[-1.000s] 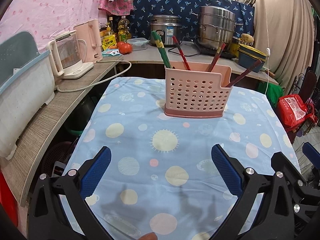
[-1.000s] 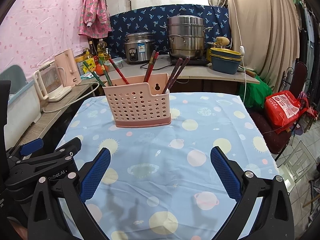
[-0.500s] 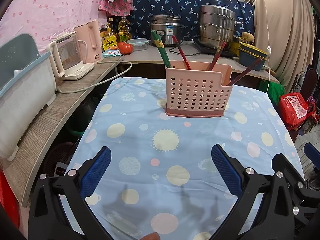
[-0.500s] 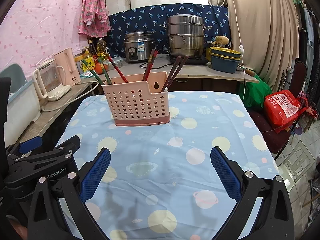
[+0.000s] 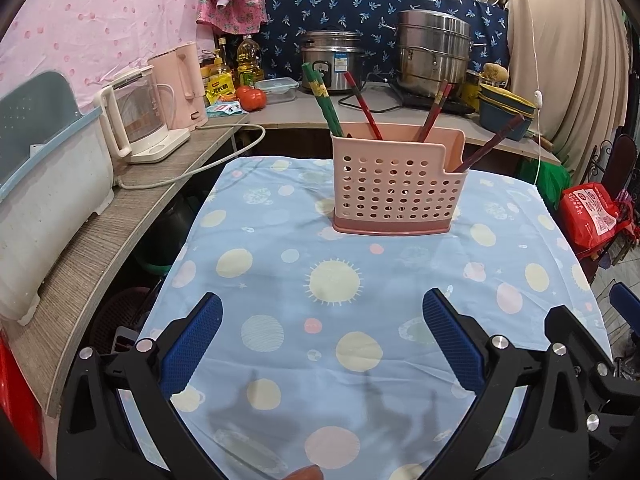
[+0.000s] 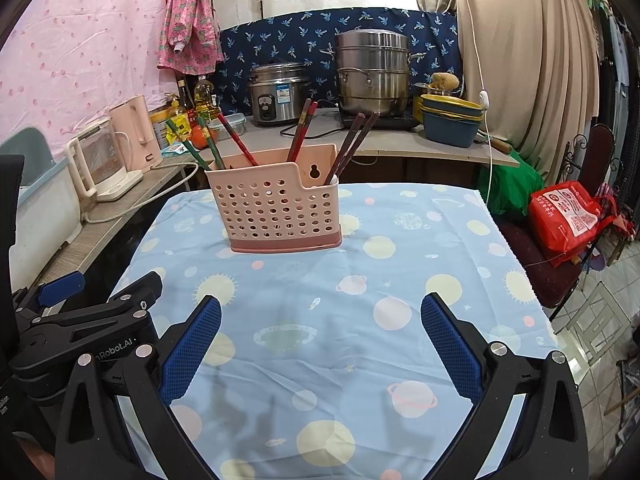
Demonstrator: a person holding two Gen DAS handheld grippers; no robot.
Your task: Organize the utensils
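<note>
A pink perforated utensil basket [image 5: 394, 190] stands on the blue patterned tablecloth [image 5: 340, 312], far side of the table; it also shows in the right wrist view [image 6: 280, 210]. Green chopsticks [image 5: 325, 102], red chopsticks [image 5: 362, 104] and dark brown chopsticks [image 5: 494, 140] stand in it. My left gripper [image 5: 322, 340] is open and empty, well short of the basket. My right gripper [image 6: 320, 340] is open and empty, also short of the basket. The left gripper's body shows at the lower left of the right wrist view [image 6: 80, 332].
A side counter on the left carries a glass kettle [image 5: 136, 120], a pink kettle [image 5: 182, 88] and a white tub [image 5: 44, 184]. The back counter holds a rice cooker [image 5: 332, 60], steel steamer [image 5: 434, 54] and stacked bowls [image 6: 452, 122]. A red bag [image 6: 568, 216] lies on a chair at right.
Both grippers have drawn back slightly from the basket and stay open. The basket and chopsticks have not moved.
</note>
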